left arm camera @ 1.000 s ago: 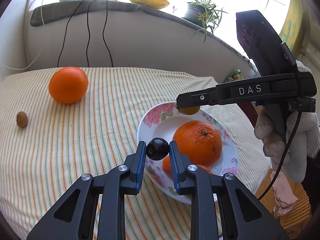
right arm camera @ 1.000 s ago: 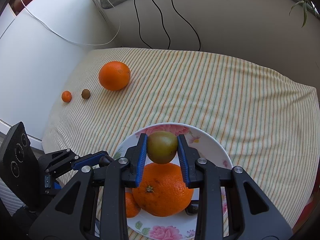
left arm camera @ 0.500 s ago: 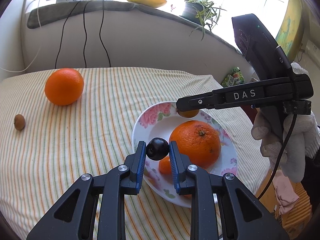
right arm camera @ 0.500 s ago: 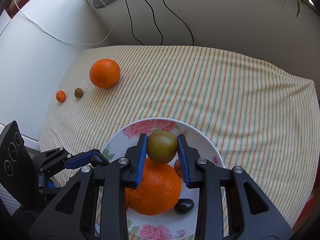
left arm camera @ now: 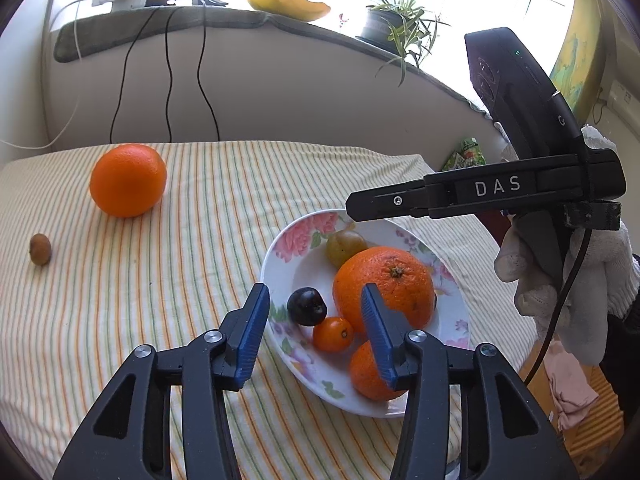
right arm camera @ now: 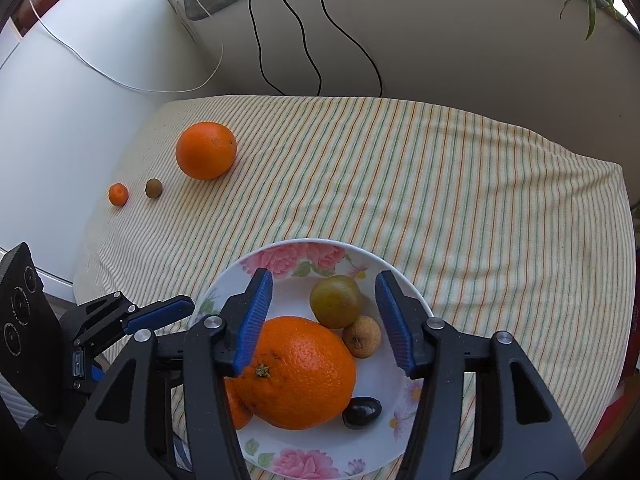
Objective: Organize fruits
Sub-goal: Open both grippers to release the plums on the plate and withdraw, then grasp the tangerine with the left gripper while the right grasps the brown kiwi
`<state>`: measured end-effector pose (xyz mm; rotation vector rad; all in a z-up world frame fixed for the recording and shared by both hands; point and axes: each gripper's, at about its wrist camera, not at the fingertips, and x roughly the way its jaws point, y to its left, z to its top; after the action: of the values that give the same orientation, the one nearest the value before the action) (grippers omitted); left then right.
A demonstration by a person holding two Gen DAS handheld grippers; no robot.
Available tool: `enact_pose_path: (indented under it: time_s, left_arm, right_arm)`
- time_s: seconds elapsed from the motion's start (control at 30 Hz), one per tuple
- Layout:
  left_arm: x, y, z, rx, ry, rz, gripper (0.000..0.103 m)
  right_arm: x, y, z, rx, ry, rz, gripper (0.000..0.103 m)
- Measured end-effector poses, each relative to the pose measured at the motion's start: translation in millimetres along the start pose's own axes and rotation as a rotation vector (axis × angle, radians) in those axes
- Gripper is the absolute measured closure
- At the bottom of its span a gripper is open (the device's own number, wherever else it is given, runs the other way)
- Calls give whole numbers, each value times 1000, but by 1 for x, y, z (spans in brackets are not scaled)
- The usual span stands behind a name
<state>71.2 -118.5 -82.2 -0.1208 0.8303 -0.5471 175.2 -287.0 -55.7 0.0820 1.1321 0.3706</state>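
Observation:
A floral white plate [left arm camera: 298, 236] [right arm camera: 294, 258] lies on the striped cloth. It holds a large orange [left arm camera: 384, 284] [right arm camera: 300, 372], a green-brown fruit [left arm camera: 345, 246] [right arm camera: 335, 301], a dark plum [left arm camera: 306, 306], a small orange fruit [left arm camera: 333, 334], another orange [left arm camera: 366, 372], a tan fruit [right arm camera: 361, 337] and a dark fruit [right arm camera: 361, 412]. My left gripper [left arm camera: 314, 336] is open and empty above the plate's near edge. My right gripper [right arm camera: 324, 318] is open and empty above the plate; its body shows in the left wrist view [left arm camera: 480, 192].
A large orange [left arm camera: 128, 179] [right arm camera: 206, 150], a small brown fruit [left arm camera: 40, 249] [right arm camera: 153, 188] and a small tangerine [right arm camera: 118, 194] lie on the cloth at the far left. Cables hang down the wall behind. A plant pot [left arm camera: 378, 24] stands on the sill.
Both grippers have opened. The dark plum left my left gripper and lies on the plate. The green-brown fruit left my right gripper and lies on the plate.

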Motion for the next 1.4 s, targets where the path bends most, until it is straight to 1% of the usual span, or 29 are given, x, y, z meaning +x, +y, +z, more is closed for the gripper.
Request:
enact_pose_path:
  time_s: [0.03, 0.07, 0.13, 0.23, 0.27, 0.3, 0.33, 0.37, 0.43, 0.7, 0.97, 1.23, 1.3, 1.4]
  left_arm:
    - [-1, 0, 0, -1, -1, 2, 40]
    - [-1, 0, 0, -2, -3, 2, 36]
    - [-2, -1, 0, 1, -4, 1, 36]
    - [-2, -2, 0, 2, -3, 11, 32]
    - [-3, -2, 0, 2, -3, 12, 32]
    - [-3, -2, 1, 2, -3, 13, 32]
    - [-3, -2, 0, 2, -3, 15, 32]
    - [-3, -2, 0, 3, -4, 17, 32]
    - [-3, -2, 0, 3, -5, 18, 32]
    - [-9, 1, -1, 0, -20, 23, 32]
    - [-18, 11, -2, -21, -40, 34, 32]
    - [-35, 35, -3, -53, -69, 68, 32]
    - [-40, 43, -3, -64, -77, 80, 32]
    - [-46, 57, -3, -80, -90, 101, 32]
  right_arm:
    - [-1, 1, 0, -1, -4, 1, 42]
    - [-3, 2, 0, -3, -7, 3, 42]
    - [-5, 3, 1, -7, -14, 3, 41]
    - [-6, 6, 2, -16, -22, -11, 39]
    - [-7, 7, 2, -17, -23, -14, 37]
    - [-8, 7, 2, -16, -29, -15, 26]
    - [-9, 8, 2, -14, -39, -13, 21]
    - [-10, 8, 2, -15, -46, -14, 20]
    - [-12, 10, 3, -24, -43, -34, 20]
    - [-13, 16, 6, -46, -63, -55, 20]
    - [-13, 27, 9, -52, -85, -40, 20]
    - [-14, 46, 19, -80, -135, -18, 19]
    - [-13, 52, 22, -92, -137, -19, 15]
    - [-9, 62, 27, -107, -122, -20, 15]
